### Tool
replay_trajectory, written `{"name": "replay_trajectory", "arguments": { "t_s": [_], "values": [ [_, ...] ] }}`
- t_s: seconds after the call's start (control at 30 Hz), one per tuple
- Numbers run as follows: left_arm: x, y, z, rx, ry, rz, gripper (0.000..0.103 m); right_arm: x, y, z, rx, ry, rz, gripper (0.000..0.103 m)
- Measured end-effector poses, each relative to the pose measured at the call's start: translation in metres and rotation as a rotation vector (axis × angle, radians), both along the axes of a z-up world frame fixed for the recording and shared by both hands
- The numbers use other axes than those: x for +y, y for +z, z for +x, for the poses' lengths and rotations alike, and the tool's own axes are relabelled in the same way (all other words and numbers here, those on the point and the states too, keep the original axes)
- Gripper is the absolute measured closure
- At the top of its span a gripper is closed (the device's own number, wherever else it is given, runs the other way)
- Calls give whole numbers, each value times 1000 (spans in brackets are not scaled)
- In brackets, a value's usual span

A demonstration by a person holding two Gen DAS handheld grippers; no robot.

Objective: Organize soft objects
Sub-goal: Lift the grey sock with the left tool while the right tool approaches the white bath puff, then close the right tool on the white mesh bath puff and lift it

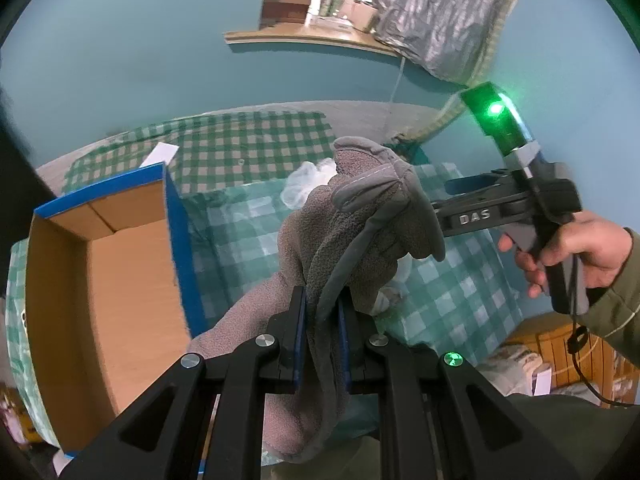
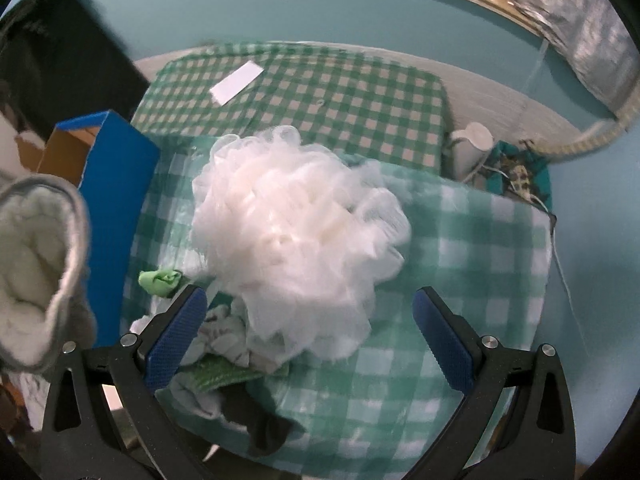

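Glove clamped in the left gripper beside the box, right gripper released above the loofah.

Grey fleece glove is pinched between the pads of the left gripper and is held up in the air just right of the blue box, whose open cardboard inside is seen. Right gripper, carried by a hand, is spread wide with nothing between its jaws; the white loofah lies on the green checked cloth right of the box, with small cloths heaped just beside it.
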State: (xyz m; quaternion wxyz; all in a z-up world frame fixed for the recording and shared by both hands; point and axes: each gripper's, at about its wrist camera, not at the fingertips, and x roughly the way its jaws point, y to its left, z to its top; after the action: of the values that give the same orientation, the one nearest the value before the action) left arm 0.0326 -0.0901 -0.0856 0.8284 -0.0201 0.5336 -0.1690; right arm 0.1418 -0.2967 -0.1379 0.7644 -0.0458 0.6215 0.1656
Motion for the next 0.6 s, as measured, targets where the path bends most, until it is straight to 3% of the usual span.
{"name": "replay_trajectory", "arguments": {
  "t_s": [0.27,0.6],
  "values": [
    [16,-3,6,1,79,2,89,32,-35,22,48,101,-54,1],
    [22,-5,10,9,116,-7,90,52,-80,30,136,150,-113,1]
  ]
}}
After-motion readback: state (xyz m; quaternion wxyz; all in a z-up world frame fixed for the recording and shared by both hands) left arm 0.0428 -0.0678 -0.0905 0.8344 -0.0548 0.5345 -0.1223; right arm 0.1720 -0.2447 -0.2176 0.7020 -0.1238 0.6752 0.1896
